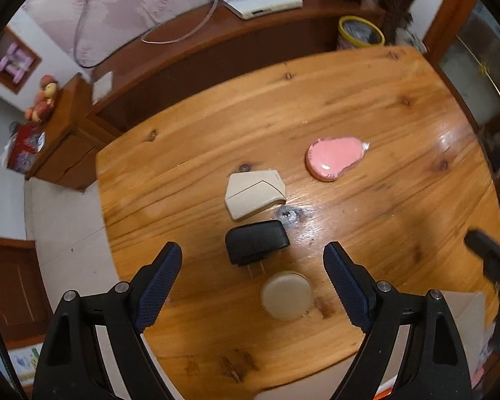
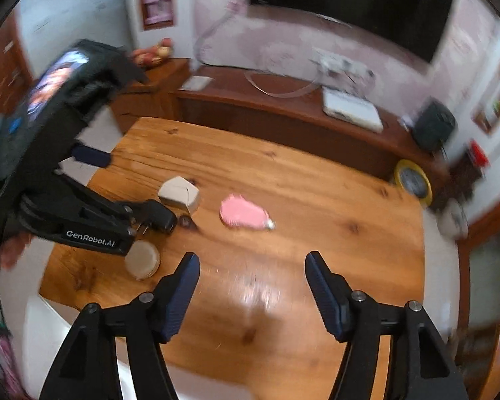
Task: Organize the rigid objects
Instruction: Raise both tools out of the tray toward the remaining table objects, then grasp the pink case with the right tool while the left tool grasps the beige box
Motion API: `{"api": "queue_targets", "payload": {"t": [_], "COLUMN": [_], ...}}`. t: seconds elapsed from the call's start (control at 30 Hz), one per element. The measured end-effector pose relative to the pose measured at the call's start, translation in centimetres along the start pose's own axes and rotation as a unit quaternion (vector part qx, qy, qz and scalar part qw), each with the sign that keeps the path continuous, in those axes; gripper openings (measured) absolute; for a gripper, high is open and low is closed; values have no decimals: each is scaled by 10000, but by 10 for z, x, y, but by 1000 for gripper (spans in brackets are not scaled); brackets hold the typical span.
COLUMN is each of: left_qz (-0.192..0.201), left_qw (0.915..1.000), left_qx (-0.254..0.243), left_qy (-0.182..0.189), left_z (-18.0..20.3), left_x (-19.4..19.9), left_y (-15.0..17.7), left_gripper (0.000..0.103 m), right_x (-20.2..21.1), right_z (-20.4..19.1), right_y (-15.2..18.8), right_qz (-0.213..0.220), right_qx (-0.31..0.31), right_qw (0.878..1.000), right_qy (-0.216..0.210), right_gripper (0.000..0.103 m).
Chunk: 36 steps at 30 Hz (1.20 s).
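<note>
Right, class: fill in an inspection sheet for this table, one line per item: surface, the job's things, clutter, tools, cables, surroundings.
Surface: wooden table, glossy, with glare and a dark knot mark.
Job's things: beige box, black plug adapter and round translucent lid in a row; pink packet apart to one side.
Clutter: nothing seen on the table.
Tools: left tool open above the adapter and lid, holding nothing; right tool open over bare wood, empty.
Cables: white cable on the cabinet behind, none on the table.
Surroundings: white router box, yellow-rimmed tin, wall-mounted screen.
</note>
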<state>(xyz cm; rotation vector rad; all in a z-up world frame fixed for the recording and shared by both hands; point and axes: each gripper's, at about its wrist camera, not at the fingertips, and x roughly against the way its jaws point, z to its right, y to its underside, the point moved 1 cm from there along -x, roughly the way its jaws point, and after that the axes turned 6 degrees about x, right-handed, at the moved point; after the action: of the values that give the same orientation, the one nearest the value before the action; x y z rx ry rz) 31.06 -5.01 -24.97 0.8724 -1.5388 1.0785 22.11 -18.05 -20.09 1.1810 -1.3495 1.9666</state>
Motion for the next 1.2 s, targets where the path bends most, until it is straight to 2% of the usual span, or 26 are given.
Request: {"api": "queue_targets", "payload": {"t": [0.17,0.33,0.47,0.67,0.8,0.93,1.0,1.1,1.2], "left_qz": [-147,-365,-606,-720,-760,-944,-1030,-1105,-1235], "left_qw": [9995,9989,9976,9959,9954,9944,9928,9887,9835], "left_qx": [-290,-211,-297,-536,-551,-352,-145,183,601], "left_qy": [-17,184,162,128,210,331,595,997,1175], "left_z": [-4,-9,-10,-10,-12,-16,-19,-23,-29], "left_x": [-22,-44,-63,-78,-83,-93,-94,-91,-91], "left_y": [-9,-23,-29,-32,-37,-43,-46,-50,-55], "left_gripper": [89,89,89,89,89,89,89,89,89], "right_x": [-43,-84,-112,-145,-163,-170,-171,-167,-163], "right_z": [1,-6,-10,-18,-15,-3,1,0,-3], "right_y": [-8,-12,-16,-21,-26,-33,-32,-27,-22], "right_qz": [-115,-276,-404,-452,-558,-568,-579,-501,-476], "right_qx": [769,1359,1661,2101,2064,1648,1457,1319,1235], "right_qw": [9968,9900,9848,9765,9762,9818,9833,9860,9878], "right_qy": [-159,-253,-318,-186,-347,-752,-926,-889,-824], "right_gripper": [67,67,67,67,68,68,60,59,59]}}
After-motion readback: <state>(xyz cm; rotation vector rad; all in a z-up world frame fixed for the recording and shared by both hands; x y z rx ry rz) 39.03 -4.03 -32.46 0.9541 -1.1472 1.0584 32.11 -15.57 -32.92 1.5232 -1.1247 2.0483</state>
